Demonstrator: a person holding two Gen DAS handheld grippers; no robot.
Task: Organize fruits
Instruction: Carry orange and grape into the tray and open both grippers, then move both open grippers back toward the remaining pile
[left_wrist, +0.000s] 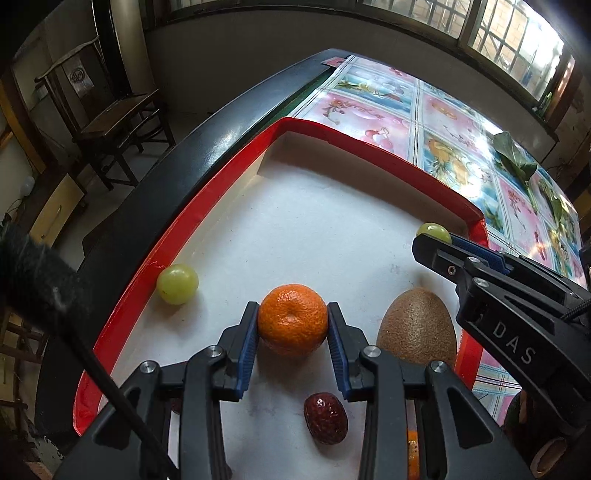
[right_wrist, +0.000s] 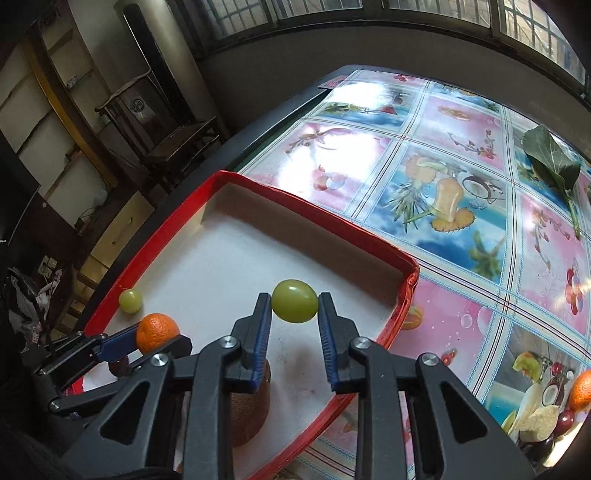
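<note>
Our left hand-held gripper (left_wrist: 291, 325) is clamped on a mandarin (left_wrist: 292, 318), carried over the white floor of the red-rimmed tray (left_wrist: 369, 147). Our right hand-held gripper (right_wrist: 294, 306) pinches a green grape (right_wrist: 294, 301) above the same tray.

Already lying in the tray we count 1 more grape (left_wrist: 177, 283) against the left wall, 1 kiwi (left_wrist: 417, 326) near the right wall and 1 red date (left_wrist: 325, 418) nearest us.

Outside, on the bench (right_wrist: 461, 155) with its fruit-print cloth, 1 orange fruit (right_wrist: 581, 391) waits at the right edge, with a leafy sprig (right_wrist: 550, 158) farther off. We judge the sorting well advanced: 2 fruits to set down, at least 1 to fetch.
</note>
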